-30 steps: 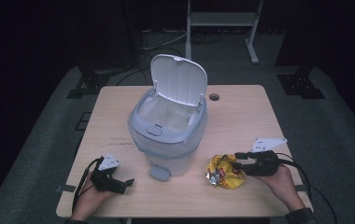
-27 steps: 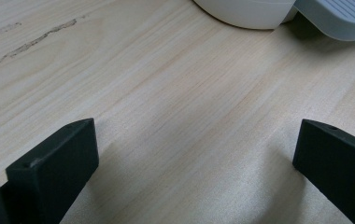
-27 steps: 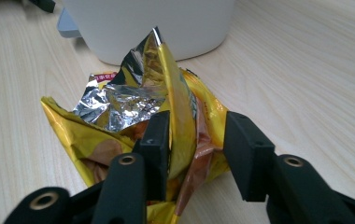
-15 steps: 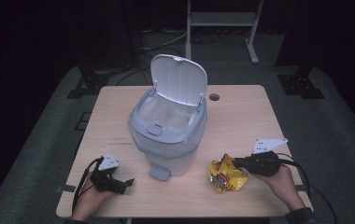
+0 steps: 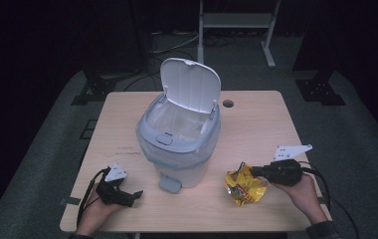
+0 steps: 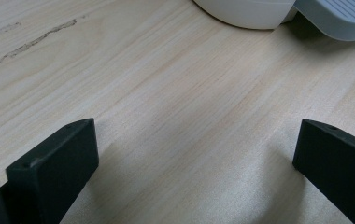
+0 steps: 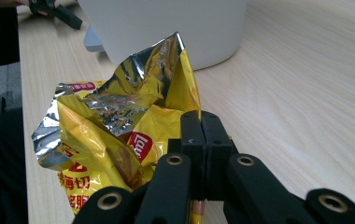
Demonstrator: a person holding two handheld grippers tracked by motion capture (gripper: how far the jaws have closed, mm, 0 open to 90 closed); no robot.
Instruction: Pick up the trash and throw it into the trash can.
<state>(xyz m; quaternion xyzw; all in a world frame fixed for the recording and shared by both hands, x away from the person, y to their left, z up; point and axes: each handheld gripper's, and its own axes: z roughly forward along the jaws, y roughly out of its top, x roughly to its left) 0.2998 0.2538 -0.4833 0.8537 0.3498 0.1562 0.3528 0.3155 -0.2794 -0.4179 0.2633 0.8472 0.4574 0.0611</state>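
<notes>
A crumpled yellow chip bag (image 5: 244,188) with a silver lining lies on the wooden table (image 5: 256,124), right of a white pedal bin (image 5: 179,142) whose lid (image 5: 191,84) stands open. My right gripper (image 5: 254,172) is shut on the bag's edge; in the right gripper view the shut jaws (image 7: 201,126) pinch the yellow foil (image 7: 119,130). My left gripper (image 5: 127,195) rests low on the table at the front left, left of the bin's pedal (image 5: 169,184). Its jaws (image 6: 194,154) are wide open over bare wood, holding nothing.
The bin's base (image 6: 245,9) and grey pedal (image 6: 339,18) lie just ahead of the left gripper. A round cable hole (image 5: 228,103) sits near the table's far edge. A dark floor with stands and cables surrounds the table.
My right gripper has drawn back slightly to the right, dragging the chip bag with it. The left gripper has stayed put.
</notes>
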